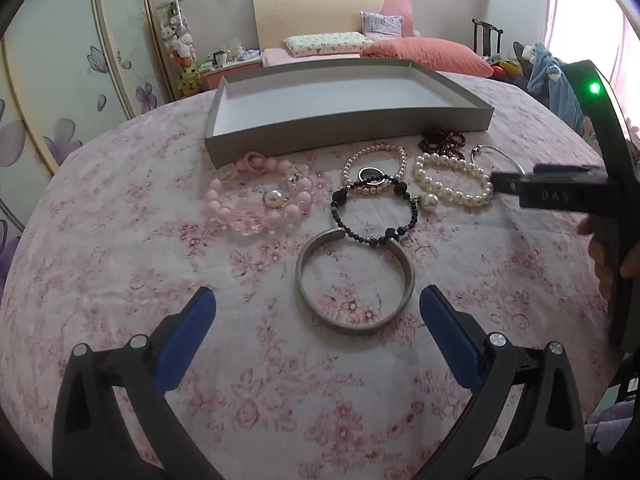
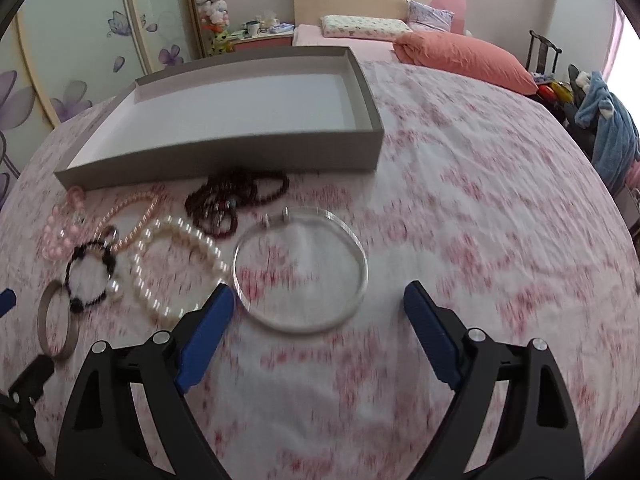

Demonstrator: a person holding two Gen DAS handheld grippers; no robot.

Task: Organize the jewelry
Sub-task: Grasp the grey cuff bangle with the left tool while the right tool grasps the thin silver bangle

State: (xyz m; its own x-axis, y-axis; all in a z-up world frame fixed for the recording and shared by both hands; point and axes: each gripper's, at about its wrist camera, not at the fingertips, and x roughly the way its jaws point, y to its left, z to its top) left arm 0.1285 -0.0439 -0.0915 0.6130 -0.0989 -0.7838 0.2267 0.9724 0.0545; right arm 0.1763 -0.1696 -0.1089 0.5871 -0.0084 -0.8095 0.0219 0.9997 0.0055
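Left claw (image 1: 318, 306) spread wide, empty; metal cuff (image 1: 355, 282) on bedspread (image 1: 120, 280) at 12 o'clock between tips. Right claw (image 2: 319, 300) wide, empty; clear bangle (image 2: 300, 270) at 12 o'clock, grey tray (image 2: 224, 156) beyond.

A home bedroom: a bed (image 1: 340, 46) with pillows and headboard fills the upper centre, flower-painted wardrobe doors (image 1: 60, 92) the left, plush toys (image 1: 178, 40) between them.

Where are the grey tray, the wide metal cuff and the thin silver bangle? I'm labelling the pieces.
grey tray (image 1: 352, 126): left wrist view, front wall.
wide metal cuff (image 1: 409, 280): left wrist view, right side of band.
thin silver bangle (image 2: 362, 264): right wrist view, right rim.
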